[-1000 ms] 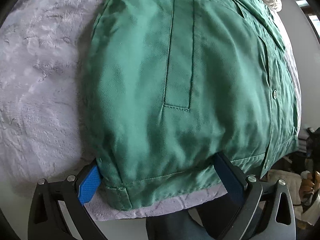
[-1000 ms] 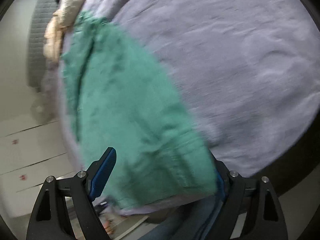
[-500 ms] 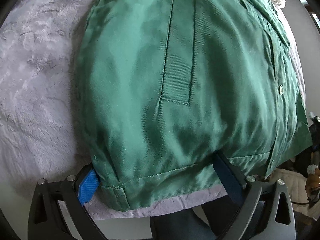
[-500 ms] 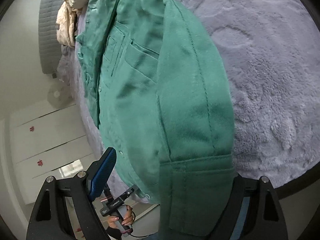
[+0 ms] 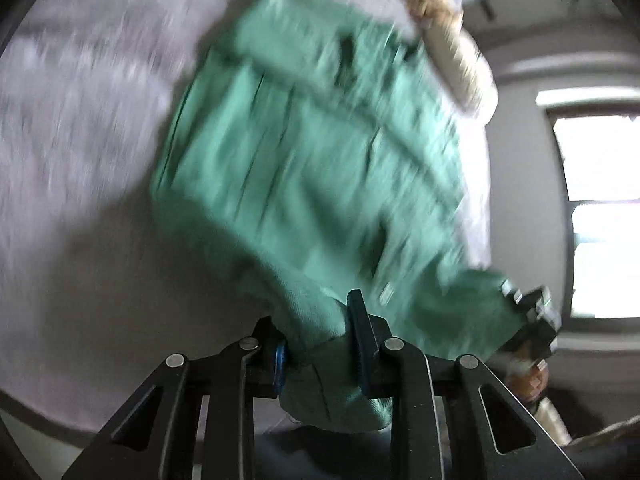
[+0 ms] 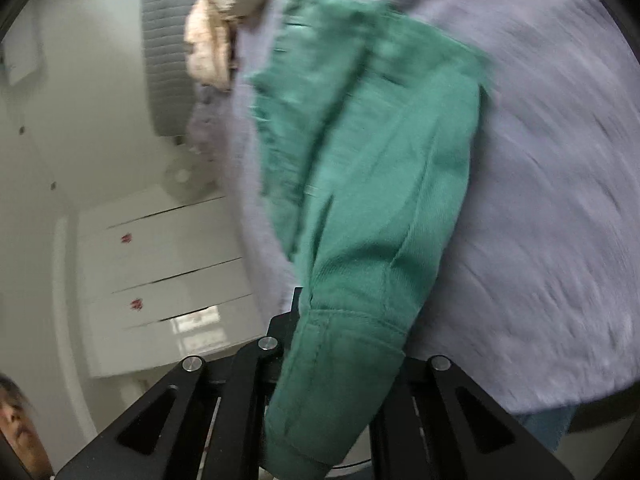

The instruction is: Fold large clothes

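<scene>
Motion blur hides seams and buttons. 1 green jacket [image 5: 320, 168] spreads toward 12 o'clock over the grey blanket [image 5: 80, 160]; 2 grippers, left gripper [image 5: 316, 340] and right gripper [image 6: 340, 360], each clamp its fabric.

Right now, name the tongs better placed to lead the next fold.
Probably neither: both are shut on the green jacket, left tongs on a bunched hem corner, right tongs on the cuff.

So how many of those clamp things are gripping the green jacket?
2. The left hand-held gripper pinches a bunched edge of the green jacket; the right hand-held gripper clamps its cuff end, though one finger is hidden behind cloth.
</scene>
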Motion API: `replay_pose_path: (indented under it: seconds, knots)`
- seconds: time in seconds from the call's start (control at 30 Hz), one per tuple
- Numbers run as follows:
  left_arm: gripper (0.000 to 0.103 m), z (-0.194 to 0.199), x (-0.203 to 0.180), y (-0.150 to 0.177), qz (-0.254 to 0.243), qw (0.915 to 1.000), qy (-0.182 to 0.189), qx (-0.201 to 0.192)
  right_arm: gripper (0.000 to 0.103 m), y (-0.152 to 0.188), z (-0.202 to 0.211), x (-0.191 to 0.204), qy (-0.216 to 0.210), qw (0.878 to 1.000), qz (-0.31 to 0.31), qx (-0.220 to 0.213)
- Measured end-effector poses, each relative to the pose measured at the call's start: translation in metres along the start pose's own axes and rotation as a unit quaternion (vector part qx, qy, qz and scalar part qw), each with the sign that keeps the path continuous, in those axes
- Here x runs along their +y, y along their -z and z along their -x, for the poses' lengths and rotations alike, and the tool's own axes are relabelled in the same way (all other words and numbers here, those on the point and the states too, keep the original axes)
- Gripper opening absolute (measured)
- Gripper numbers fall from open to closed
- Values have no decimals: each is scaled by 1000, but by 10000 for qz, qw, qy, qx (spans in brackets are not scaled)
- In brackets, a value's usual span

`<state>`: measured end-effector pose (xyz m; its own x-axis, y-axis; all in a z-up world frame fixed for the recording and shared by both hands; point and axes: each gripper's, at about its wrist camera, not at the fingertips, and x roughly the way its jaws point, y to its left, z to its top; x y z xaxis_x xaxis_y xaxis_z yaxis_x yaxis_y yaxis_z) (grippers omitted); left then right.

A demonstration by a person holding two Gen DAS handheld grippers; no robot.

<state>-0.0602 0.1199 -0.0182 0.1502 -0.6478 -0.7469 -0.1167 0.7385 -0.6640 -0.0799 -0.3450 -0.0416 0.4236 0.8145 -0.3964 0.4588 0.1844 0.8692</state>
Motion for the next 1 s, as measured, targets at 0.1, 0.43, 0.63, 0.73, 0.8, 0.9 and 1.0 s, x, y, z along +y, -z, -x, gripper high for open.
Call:
replay_pose_path:
  seconds: [0.1, 0.43, 0.63, 0.73, 0.8, 0.9, 1.0]
  knots:
    - [27, 18, -24, -47, -2, 9985, 233, -495, 10, -32, -10, 33, -200, 9995, 244, 42]
    - [27, 3, -68, -209, -502, 9885, -521, -1329, 10, -187, -82, 126, -61, 9963, 854, 0]
    - [28, -70, -46, -284, -607, 9832, -1344, -1074, 10, -256, -141, 95, 526, 9971, 479, -257]
    - [28, -94, -33, -296, -611, 9804, -1703, -784, 10, -273, -161, 77, 732, 9962, 201, -428]
    - [32, -98, -28, -301, -506, 9810, -1748, -668, 12, -276, -161, 68, 710, 9962, 19, -506]
    - [36, -88, -29, -299, -430, 9828, -1648, -707, 14, -278, -159, 65, 692, 9962, -102, -514]
    - [88, -72, -44, -290, -683, 9711, -2023, -1064, 25, -276, -155, 72, 736, 9960, -26, -502]
